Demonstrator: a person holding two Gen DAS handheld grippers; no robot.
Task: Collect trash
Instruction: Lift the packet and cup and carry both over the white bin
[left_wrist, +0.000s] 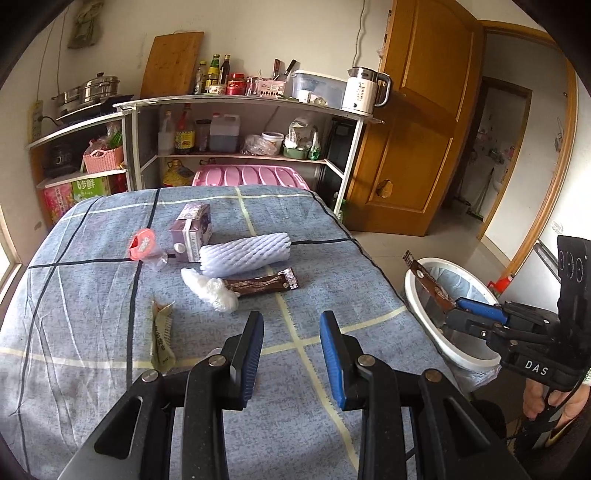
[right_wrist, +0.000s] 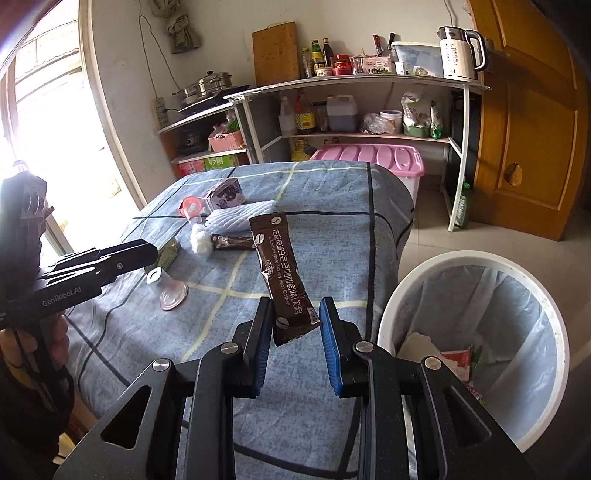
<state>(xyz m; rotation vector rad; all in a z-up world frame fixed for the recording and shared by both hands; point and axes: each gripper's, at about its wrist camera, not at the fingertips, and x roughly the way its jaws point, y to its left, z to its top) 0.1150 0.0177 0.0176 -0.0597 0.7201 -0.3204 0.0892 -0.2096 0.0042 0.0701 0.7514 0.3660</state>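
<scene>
One coffee sachet (right_wrist: 282, 275) pinched in right gripper (right_wrist: 295, 325), seemingly beside bin (right_wrist: 424, 280).

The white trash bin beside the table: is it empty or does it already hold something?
Not empty. The white trash bin has a liner, with paper and packaging lying at its bottom.

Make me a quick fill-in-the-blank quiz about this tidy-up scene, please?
1. The right gripper holds a brown ____ sachet.
2. The white bin stands on the ____, beside the table.
3. The left gripper holds ____.
4. A second brown sachet lies on the table, next to the white foam ____.

Missing words: coffee; floor; nothing; sleeve
</scene>
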